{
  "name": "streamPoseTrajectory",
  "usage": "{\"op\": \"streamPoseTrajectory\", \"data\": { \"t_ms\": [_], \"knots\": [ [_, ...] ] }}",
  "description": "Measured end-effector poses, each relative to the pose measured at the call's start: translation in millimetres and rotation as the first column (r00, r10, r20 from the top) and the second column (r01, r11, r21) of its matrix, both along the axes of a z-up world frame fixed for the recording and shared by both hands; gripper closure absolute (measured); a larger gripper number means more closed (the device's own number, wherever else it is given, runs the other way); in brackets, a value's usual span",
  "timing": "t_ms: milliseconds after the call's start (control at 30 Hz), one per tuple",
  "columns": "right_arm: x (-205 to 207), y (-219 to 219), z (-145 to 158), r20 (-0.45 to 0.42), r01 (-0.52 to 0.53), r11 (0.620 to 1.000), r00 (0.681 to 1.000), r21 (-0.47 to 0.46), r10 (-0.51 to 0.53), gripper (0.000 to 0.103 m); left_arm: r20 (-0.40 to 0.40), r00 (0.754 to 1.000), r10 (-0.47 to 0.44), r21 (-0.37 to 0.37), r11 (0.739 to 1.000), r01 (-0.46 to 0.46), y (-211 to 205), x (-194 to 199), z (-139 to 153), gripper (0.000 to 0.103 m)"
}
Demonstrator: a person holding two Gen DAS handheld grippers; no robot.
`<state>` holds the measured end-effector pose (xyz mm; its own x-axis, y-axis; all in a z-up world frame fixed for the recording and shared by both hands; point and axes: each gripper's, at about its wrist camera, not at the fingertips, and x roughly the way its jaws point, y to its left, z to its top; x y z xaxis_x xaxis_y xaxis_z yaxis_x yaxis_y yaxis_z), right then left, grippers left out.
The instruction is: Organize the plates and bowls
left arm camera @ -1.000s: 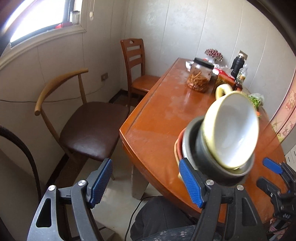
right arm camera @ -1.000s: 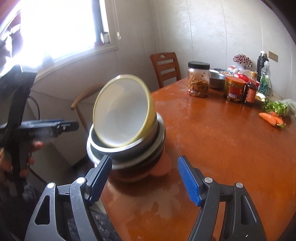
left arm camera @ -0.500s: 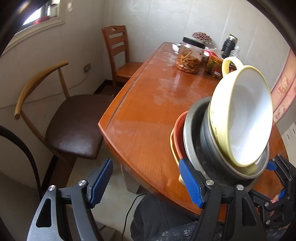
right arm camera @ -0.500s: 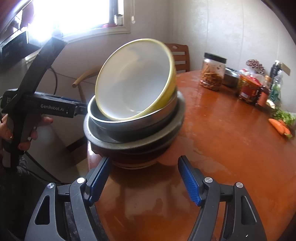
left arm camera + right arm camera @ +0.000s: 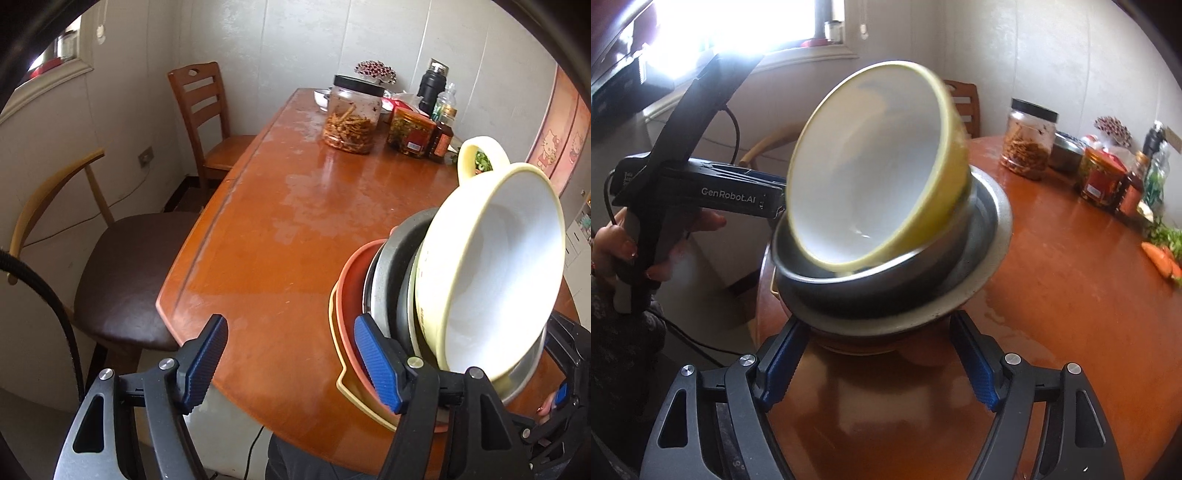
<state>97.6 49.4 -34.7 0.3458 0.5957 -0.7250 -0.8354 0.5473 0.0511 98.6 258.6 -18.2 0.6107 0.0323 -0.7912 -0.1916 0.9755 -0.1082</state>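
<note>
Stack [image 5: 886, 280]: we see it by the bench's [image 5: 1052, 314] near edge.
Right tool [image 5: 877, 363]: released, straddling its base.
Left tool [image 5: 291, 363]: released, stack just right.

Left tool [image 5: 290, 363]: black angular frame with triangular cutouts, silver round screw heads at the finger joints, blue ribbed pads [image 5: 205, 363] on both fingers. A thick black ribbed cable [image 5: 55, 310] runs along its left side. Right tool [image 5: 877, 363]: same build, black frame, silver screws, blue ribbed pads [image 5: 975, 373]. From the right wrist view the left tool [image 5: 777, 197] shows a long black body printed "GenRobot.AI" in white, a black handle and a thin black cable [image 5: 733, 127]. The hand [image 5: 624, 251] gripping it has painted nails and a dark patterned sleeve [image 5: 613, 332].
</note>
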Motion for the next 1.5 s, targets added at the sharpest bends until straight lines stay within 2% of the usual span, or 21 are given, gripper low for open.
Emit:
{"op": "streamPoseTrajectory", "data": {
  "t_ms": [333, 967, 1100, 1233, 1500],
  "knots": [
    [7.5, -34.1, 1.7, -0.013, 0.072, 0.997, 0.997, -0.005, -0.072, 0.024, -0.021, 0.997, -0.077, 0.032, 0.996, 0.078, -40.1, 33.6, 2.5, 0.035],
    [37.2, -165.2, 3.5, -0.007, 0.252, 0.968, 0.968, -0.019, -0.252, 0.024, -0.073, 0.961, -0.268, 0.021, 0.963, 0.270, -169.7, 119.5, 0.1, 0.036],
    [42.4, -190.5, 4.3, -0.010, 0.280, 0.960, 0.960, -0.025, -0.280, 0.024, -0.081, 0.954, -0.287, 0.021, 0.957, 0.290, -194.5, 132.6, -0.7, 0.036],
    [53.3, -207.8, 4.9, -0.012, 0.295, 0.955, 0.955, -0.031, -0.296, 0.024, -0.088, 0.952, -0.292, 0.052, 0.953, 0.297, -219.0, 139.8, -0.5, 0.036],
    [72.5, -231.8, 3.6, -0.021, 0.309, 0.951, 0.951, -0.025, -0.310, 0.024, -0.092, 0.956, -0.278, 0.086, 0.954, 0.286, -239.7, 145.3, 0.2, 0.035]
  ]
}}
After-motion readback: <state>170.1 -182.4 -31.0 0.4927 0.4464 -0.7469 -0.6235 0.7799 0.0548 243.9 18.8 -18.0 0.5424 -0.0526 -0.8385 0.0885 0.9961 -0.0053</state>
